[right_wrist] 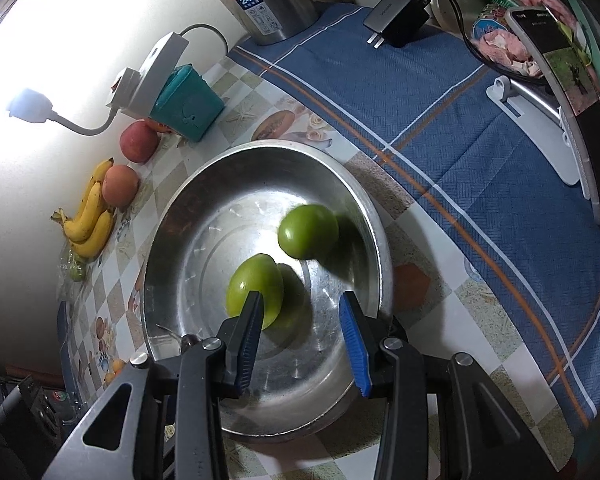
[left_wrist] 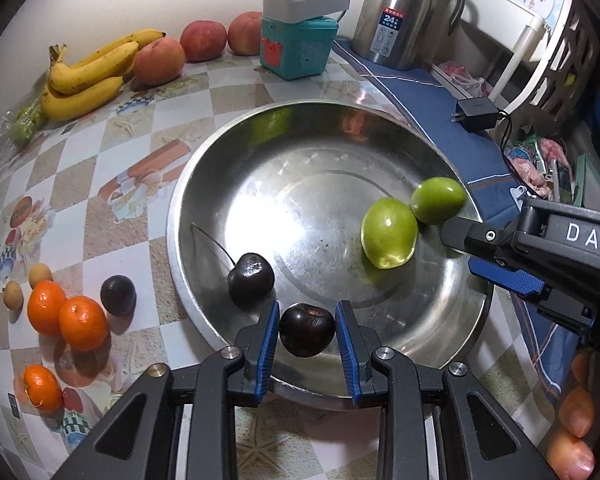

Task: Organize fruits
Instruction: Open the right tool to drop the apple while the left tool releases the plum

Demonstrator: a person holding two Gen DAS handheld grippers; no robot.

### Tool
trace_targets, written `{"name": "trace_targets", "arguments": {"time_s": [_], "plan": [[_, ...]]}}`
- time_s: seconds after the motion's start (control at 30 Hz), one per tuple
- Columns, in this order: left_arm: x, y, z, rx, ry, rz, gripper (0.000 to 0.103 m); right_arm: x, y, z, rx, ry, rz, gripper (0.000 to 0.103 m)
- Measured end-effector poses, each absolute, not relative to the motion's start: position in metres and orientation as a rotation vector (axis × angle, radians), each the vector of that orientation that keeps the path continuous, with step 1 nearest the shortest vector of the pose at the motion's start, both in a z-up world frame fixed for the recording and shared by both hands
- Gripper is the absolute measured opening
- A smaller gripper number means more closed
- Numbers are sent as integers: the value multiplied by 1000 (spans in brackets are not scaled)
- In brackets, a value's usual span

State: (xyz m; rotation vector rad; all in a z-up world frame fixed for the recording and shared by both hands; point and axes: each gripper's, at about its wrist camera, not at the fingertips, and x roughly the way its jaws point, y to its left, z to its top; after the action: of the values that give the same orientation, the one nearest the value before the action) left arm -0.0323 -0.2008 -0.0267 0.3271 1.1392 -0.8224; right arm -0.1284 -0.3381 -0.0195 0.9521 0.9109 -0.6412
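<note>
Dark, near-black cherry point(left_wrist: 307, 329), stemless: held between the blue pads of the left gripper point(left_wrist: 307, 330), above the near rim of the steel basin point(left_wrist: 204, 184). From the left wrist view the pads sit at its two flanks; the grip looks light, on a round glossy skin.

Risk, item one: slippage. A smooth sphere pinched at two points may squirt out sideways if squeezed harder or tilted, and could fall outside the rim onto the desk point(left_wrist: 100, 152).

Risk, item two: bruising, should the pads press further.

Risk, item three: once let go, it may roll on the curved metal and knock the second cherry point(left_wrist: 251, 279), stem attached, lying just beyond the left pad.

Right gripper point(right_wrist: 300, 344): pads apart, grasping nothing, over the basin's right side. Nearer green fruit point(right_wrist: 256, 290) lies just beyond its left pad; whether they touch I cannot tell. Further green fruit point(right_wrist: 308, 231) rests against the basin wall, close beside the first.

Outside the basin, on the desk: third dark fruit point(left_wrist: 118, 295), three small oranges point(left_wrist: 83, 322), bananas point(left_wrist: 86, 76), apples point(left_wrist: 203, 40).
</note>
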Motion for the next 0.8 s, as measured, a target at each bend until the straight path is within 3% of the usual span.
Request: {"name": "trace_targets", "arguments": {"time_s": [0.3, 0.47, 0.8], "plan": [[-32, -202, -31, 326, 1170, -820, 33, -130, -338, -20, 964, 915, -644, 41], [-33, -203, -28, 323, 1162, -831, 47, -130, -337, -18, 960, 912, -645, 41], [-21, -192, -9, 271, 1144, -808, 54, -132, -337, -12, 949, 893, -638, 41]]}}
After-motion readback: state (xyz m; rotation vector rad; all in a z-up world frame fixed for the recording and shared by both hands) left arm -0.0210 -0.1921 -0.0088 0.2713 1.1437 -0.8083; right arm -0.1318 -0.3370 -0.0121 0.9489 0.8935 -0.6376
